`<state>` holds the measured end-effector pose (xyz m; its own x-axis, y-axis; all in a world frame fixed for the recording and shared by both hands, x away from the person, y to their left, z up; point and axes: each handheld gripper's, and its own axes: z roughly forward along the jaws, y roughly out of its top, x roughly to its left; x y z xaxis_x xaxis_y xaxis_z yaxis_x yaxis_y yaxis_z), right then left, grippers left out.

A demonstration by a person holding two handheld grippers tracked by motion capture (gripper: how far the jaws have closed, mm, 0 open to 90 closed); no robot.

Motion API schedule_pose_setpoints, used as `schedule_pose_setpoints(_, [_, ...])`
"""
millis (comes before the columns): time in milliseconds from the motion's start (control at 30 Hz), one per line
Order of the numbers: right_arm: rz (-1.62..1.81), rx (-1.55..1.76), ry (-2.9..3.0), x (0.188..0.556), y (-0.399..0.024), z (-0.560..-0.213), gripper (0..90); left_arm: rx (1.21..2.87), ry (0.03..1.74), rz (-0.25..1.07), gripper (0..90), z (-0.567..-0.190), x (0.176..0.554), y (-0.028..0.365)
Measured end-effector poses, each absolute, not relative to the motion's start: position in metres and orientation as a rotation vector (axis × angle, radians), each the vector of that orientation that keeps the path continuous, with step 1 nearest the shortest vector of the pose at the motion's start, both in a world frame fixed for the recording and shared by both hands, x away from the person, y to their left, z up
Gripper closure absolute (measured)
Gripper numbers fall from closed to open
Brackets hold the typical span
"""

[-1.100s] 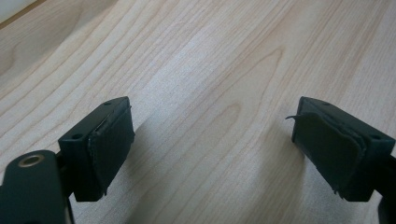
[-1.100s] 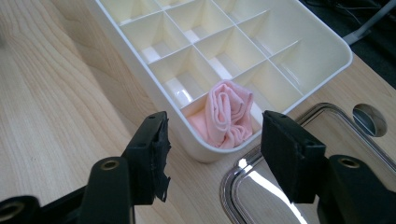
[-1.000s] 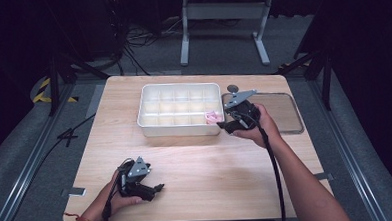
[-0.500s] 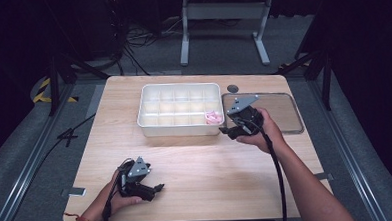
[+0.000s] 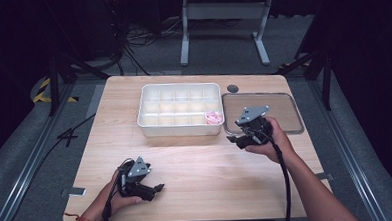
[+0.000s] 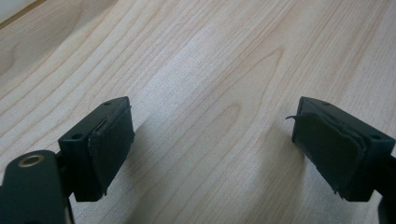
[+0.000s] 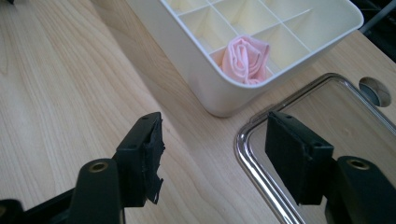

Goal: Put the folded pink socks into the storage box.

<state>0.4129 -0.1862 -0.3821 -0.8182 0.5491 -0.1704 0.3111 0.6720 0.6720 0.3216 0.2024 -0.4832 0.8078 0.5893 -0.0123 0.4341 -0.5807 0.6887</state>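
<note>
**Both grippers empty, pink cloth in tray corner**

Table (image 5: 196, 160) under both hands. White divided tray (image 5: 180, 110) lies just ahead-left of right gripper (image 5: 241, 137); framed clear tray (image 5: 262, 112) right beside/under it. Right gripper jaws spread w/ nothing between, have just been opening. Left gripper (image 5: 155, 188) well apart, near table's front edge, jaws spread over bare wood. Pink cloth (image 7: 246, 59) rolled in tray's nearest corner compartment.

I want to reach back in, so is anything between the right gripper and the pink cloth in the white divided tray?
Only the tray's own wall. The right gripper sits open and empty outside it; the pink cloth lies in the corner compartment, uncovered from above.
</note>
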Motion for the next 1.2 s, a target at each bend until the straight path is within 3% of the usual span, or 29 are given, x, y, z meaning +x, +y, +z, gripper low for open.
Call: schedule_pose_setpoints(1200, [0.848,0.689,2.521,0.364,-0.231,-0.429,36.7,2.290,0.748,0.279,12.9,-0.483,0.322,0.203])
